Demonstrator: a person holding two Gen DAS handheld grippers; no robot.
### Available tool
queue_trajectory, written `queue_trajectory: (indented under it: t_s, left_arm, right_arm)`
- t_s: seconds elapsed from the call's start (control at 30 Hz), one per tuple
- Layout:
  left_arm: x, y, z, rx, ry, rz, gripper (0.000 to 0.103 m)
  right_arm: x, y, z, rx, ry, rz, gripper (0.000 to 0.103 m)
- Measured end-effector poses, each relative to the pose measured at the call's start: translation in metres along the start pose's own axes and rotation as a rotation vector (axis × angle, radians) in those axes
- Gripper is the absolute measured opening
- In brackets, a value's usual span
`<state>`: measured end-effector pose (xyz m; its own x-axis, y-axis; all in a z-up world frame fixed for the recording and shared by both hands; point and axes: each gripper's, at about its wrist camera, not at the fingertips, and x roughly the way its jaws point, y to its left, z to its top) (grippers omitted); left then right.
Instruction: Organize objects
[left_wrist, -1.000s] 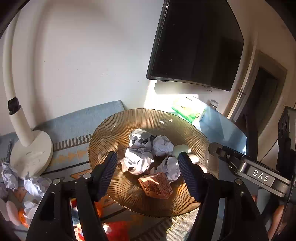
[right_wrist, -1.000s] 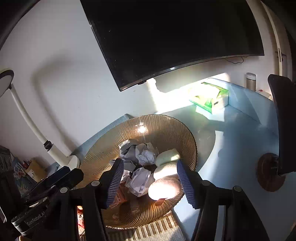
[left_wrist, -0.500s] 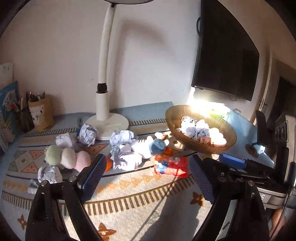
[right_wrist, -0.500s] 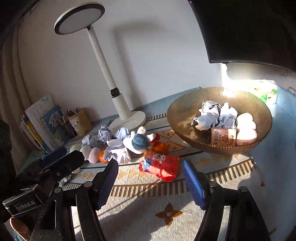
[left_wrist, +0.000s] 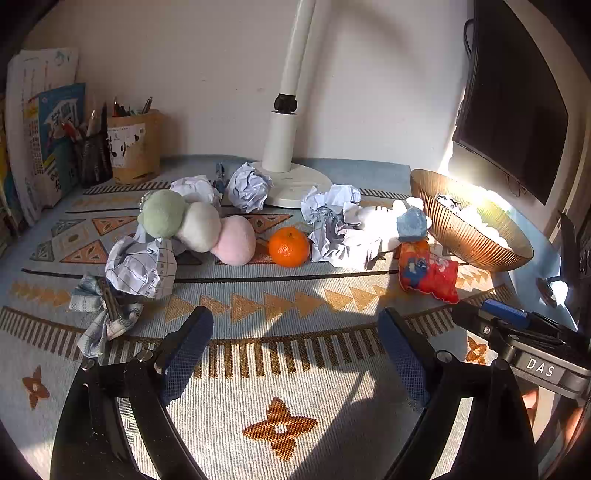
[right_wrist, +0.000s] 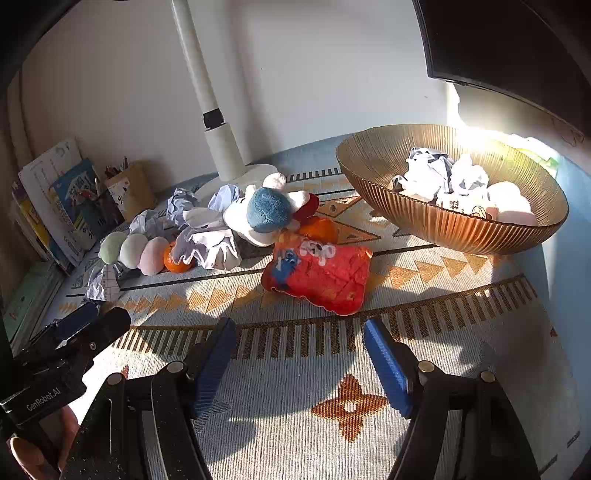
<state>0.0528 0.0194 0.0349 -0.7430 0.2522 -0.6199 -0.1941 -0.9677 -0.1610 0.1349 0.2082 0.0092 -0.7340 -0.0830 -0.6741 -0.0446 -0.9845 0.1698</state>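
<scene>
Clutter on the tabletop (left_wrist: 295, 332) is mostly soft and light: paper balls (left_wrist: 248, 186), a three-ball plush (left_wrist: 199, 225), a white toy with a blue cap (left_wrist: 391, 221), a red snack pack (right_wrist: 317, 273) and one orange (left_wrist: 289, 246). All lie in a loose row on the patterned mat in front of the lamp base (left_wrist: 295, 181), well apart from both grippers. The bowl (right_wrist: 443, 218) at the right already holds paper balls, pale round plush pieces and a small carton.

Paper should crush a little and weigh next to nothing, so a pinch across the middle of a ball would do. The plush will give under the pads; the narrow join between two balls looks the surest hold. The pack is crinkly and likely slippery (it may be puffed with air), so take it across its short width rather than by a corner. The orange is the only firm, round and rollable thing; it wants a centred hold at its widest part, and it sits touching the pink ball, which leaves little room on that side.

The left gripper (left_wrist: 295, 350) has its jaws spread wide over bare mat, having just been opening, with nothing between them. The right gripper (right_wrist: 299, 354) is likewise parted, somewhat less wide, also just opened, empty, with the pack just beyond its tips
</scene>
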Motion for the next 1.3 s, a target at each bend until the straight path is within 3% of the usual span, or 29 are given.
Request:
queue_trajectory:
  t_s: [0.13, 0.17, 0.23, 0.4, 0.6, 0.97, 1.3]
  left_arm:
    - [0.001, 0.004, -0.001, -0.022, 0.011, -0.007, 0.090]
    - [0.002, 0.004, -0.001, -0.022, 0.012, -0.006, 0.090]
    - [0.003, 0.003, -0.001, -0.017, 0.017, 0.000, 0.090]
    - [0.009, 0.001, -0.001, -0.009, 0.062, -0.034, 0.091]
    - [0.008, -0.002, -0.003, 0.000, 0.060, -0.030, 0.091]
    - [0.007, -0.006, -0.003, 0.025, 0.052, -0.029, 0.091]
    - [0.006, -0.006, -0.003, 0.027, 0.053, -0.027, 0.091]
  right_arm:
    - [0.001, 0.009, -0.002, -0.046, 0.004, -0.039, 0.073]
    - [0.002, 0.010, -0.002, -0.049, 0.009, -0.040, 0.081]
    - [0.001, 0.008, -0.002, -0.040, 0.004, -0.047, 0.088]
    - [0.000, 0.004, -0.001, -0.017, 0.005, -0.025, 0.088]
    - [0.000, 0.007, -0.001, -0.032, 0.008, -0.023, 0.088]
    - [0.001, -0.013, 0.001, 0.085, 0.027, 0.051, 0.088]
    - [0.003, -0.017, 0.005, 0.096, 0.029, 0.053, 0.088]
